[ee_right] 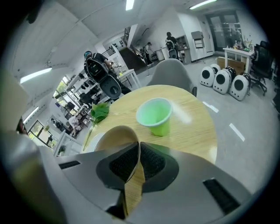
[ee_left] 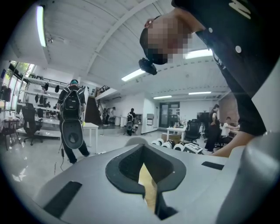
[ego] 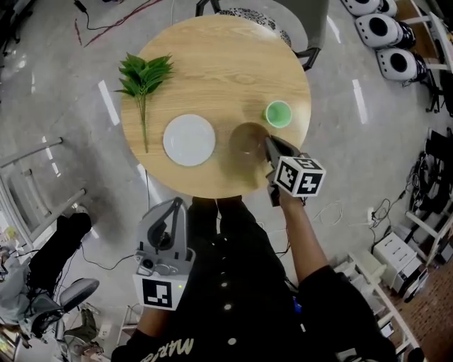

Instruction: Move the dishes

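A round wooden table (ego: 212,71) carries a white plate (ego: 189,140), a green cup (ego: 278,113) and a sprig of green leaves (ego: 145,78). At the table's near right, my right gripper (ego: 269,146) is shut on the near rim of a tan bowl (ego: 248,141). In the right gripper view the thin bowl (ee_right: 114,134) wall runs between the pads of the right gripper (ee_right: 133,164), and the green cup (ee_right: 154,114) stands just beyond. My left gripper (ego: 174,205) hangs off the table near the person's body. The left gripper (ee_left: 145,177) is shut with nothing in it.
A grey chair (ego: 287,21) stands at the table's far side. White rounded units (ego: 382,32) line the floor at the upper right. Cables (ego: 106,25) lie on the floor, and an office chair (ego: 67,293) sits at the lower left. Several people (ee_left: 72,118) stand in the room.
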Demonstrator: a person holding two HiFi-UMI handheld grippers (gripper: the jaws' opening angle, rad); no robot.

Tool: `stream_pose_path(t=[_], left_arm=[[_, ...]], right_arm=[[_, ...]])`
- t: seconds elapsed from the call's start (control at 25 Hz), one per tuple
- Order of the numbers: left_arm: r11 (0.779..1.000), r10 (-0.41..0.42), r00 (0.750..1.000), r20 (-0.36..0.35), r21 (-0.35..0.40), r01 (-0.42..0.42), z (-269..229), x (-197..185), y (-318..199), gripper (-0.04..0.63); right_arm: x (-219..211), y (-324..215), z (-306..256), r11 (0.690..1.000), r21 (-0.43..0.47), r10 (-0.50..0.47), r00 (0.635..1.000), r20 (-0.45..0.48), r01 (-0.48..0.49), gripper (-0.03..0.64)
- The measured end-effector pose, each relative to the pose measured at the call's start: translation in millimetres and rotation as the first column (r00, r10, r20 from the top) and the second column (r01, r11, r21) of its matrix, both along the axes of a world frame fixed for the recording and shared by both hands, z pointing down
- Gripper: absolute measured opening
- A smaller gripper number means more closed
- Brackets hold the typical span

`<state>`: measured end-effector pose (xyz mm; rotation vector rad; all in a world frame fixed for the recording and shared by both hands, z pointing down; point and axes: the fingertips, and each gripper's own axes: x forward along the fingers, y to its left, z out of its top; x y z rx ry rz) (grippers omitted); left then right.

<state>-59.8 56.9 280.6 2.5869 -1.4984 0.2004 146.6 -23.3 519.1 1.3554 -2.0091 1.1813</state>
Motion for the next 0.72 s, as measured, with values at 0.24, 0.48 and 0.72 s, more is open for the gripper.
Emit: stream_pose_path(t=[0.24, 0.48, 0.72], left_arm=[[0.999, 0.037, 0.999, -0.017, 0.026, -0.036, -2.5, 14.0, 1.9, 0.018], [0.997, 0.06, 0.998, -0.026, 0.043, -0.059, -4.2, 20.1, 4.3, 0.018], [0.999, 0.035, 0.998, -0.047, 0.031, -0.034, -2.8, 15.7, 2.4, 0.018]], right_arm=[[8.8, 6.6, 10.2, 1.0, -0.022, -0.007, 1.0, 0.004, 0.007, 0.012], [0.6, 7.1, 18.6, 1.0, -0.03, -0.008, 1.0, 0.006, 0.008, 0.012], [7.5, 8.6, 22.8, 0.999, -0.032, -0.018, 1.0, -0.013, 0.018, 0.012]])
